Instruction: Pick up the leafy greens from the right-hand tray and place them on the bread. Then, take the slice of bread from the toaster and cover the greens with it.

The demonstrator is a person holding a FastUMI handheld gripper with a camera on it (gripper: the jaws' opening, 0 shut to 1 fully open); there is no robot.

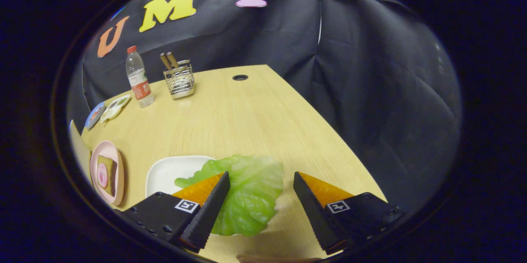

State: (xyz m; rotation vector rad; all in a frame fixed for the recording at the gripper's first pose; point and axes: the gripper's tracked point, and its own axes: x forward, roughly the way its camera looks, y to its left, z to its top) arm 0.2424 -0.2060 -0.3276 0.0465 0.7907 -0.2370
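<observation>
- Near the table's (247,123) front edge, the gripper (261,185) is hovering wide open, holding nothing.
- Leafy greens (247,189) are lying between its fingers, overhanging the white tray (169,172).
- One finger may be missing the leaf, risking a slip.

The claw (261,184) stands open, its fingers spread with a wide gap; the leafy greens (243,193) lie in that gap against the left finger, over the white tray (166,172). Ahead, the bench (247,119) runs bare to a cable hole (240,77). Off to the left stand a pink plate (108,172), a bottle (138,77) and a wire utensil holder (179,80).
</observation>
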